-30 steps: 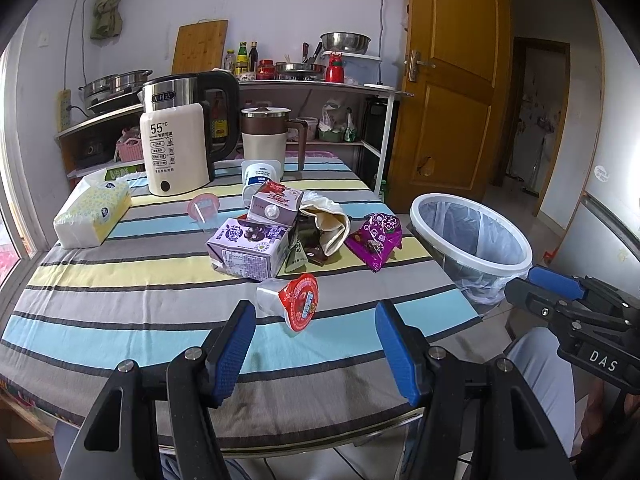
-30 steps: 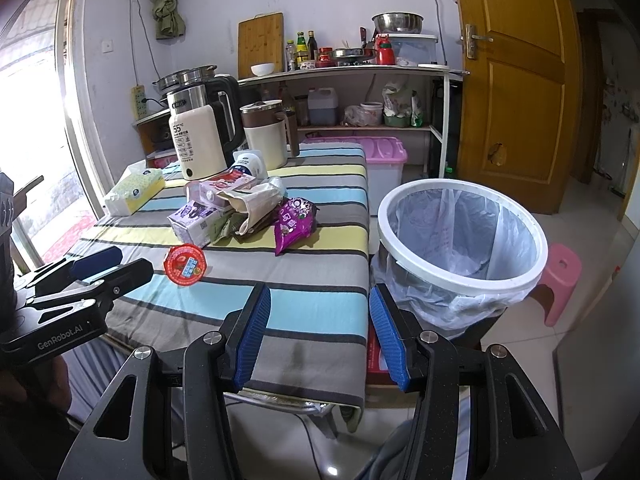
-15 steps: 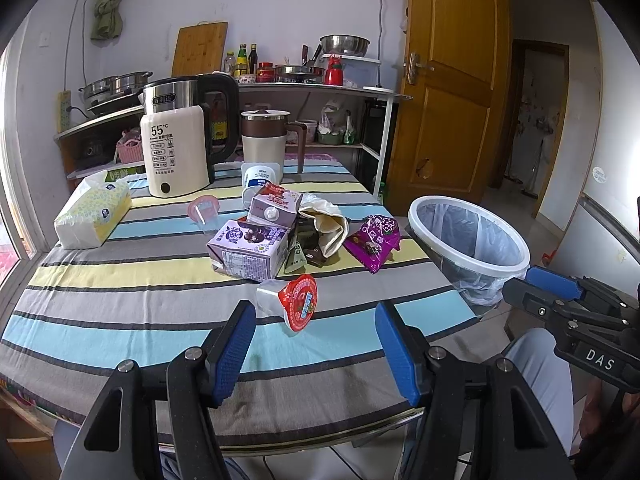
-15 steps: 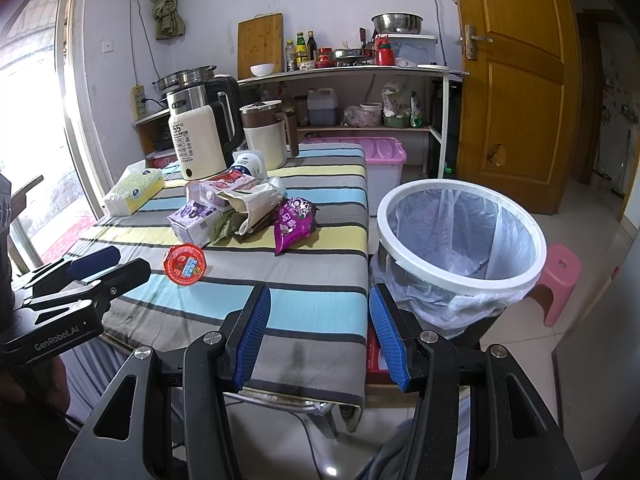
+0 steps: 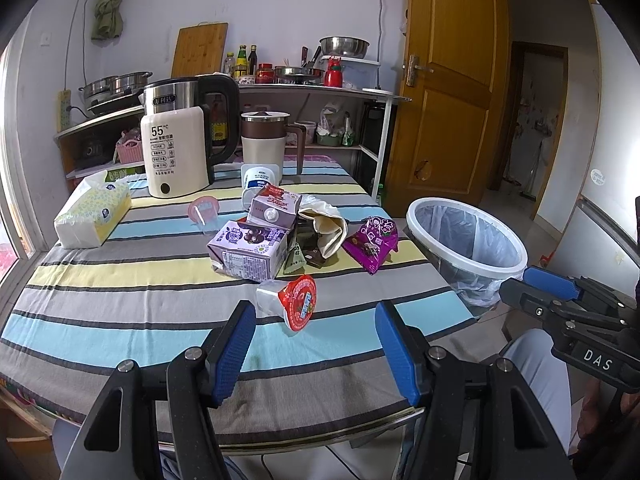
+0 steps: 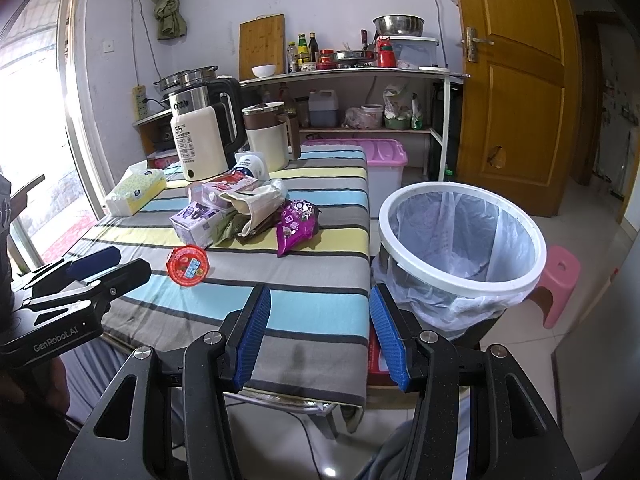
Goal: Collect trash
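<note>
Trash lies in a pile on the striped table (image 5: 120,312): a red-lidded cup (image 5: 294,300) (image 6: 188,266) nearest me, purple milk cartons (image 5: 250,250) (image 6: 198,224), a beige paper bag (image 5: 326,226), a purple snack packet (image 5: 372,242) (image 6: 296,222), and a white yogurt cup (image 5: 258,178). A white-rimmed bin (image 5: 466,246) (image 6: 460,240) with a clear liner stands right of the table. My left gripper (image 5: 316,348) is open and empty, just short of the red-lidded cup. My right gripper (image 6: 320,332) is open and empty over the table's near right corner.
A kettle (image 5: 180,140), a brown-lidded jug (image 5: 264,142) and a tissue pack (image 5: 94,214) stand at the table's back and left. A pink storage box (image 6: 380,160) and pink stool (image 6: 560,280) sit on the floor. Shelves and a wooden door lie behind.
The views have shifted very slightly; both grippers stay open and empty, and the trash has not moved.
</note>
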A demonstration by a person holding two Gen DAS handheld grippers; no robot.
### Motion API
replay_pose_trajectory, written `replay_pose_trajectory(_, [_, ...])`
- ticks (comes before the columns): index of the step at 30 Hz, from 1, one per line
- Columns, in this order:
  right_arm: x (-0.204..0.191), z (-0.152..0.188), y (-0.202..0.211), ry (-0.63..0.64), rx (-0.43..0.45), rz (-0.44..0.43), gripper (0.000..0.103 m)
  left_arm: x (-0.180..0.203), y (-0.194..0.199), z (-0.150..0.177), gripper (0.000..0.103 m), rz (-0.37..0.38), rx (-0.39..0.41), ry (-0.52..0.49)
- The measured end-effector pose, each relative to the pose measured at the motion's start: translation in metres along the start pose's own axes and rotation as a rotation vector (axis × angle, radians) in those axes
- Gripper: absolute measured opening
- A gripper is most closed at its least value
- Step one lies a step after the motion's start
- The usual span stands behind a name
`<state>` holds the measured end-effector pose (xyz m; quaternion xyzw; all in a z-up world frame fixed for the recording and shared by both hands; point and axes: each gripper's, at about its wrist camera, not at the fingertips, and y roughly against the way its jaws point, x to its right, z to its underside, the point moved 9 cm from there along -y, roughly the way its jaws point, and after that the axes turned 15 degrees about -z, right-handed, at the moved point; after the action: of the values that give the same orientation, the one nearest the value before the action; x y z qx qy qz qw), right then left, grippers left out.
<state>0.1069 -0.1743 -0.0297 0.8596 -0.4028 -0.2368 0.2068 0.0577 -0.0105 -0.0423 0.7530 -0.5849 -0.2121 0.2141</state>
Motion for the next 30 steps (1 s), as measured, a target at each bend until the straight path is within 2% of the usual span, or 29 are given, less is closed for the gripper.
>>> replay_pose_trajectory(20, [-0.001,0.003,-0.006,-0.001,-0.010,-0.008,0.053,-0.003,-0.008,0.004,0.062,0.015,-0.025,0.015])
replay_pose_trajectory(30, [0.007,0.001,-0.033,-0.005,-0.047,-0.042,0.053,-0.013,-0.043,0.007,0.062,0.004,-0.078,0.026])
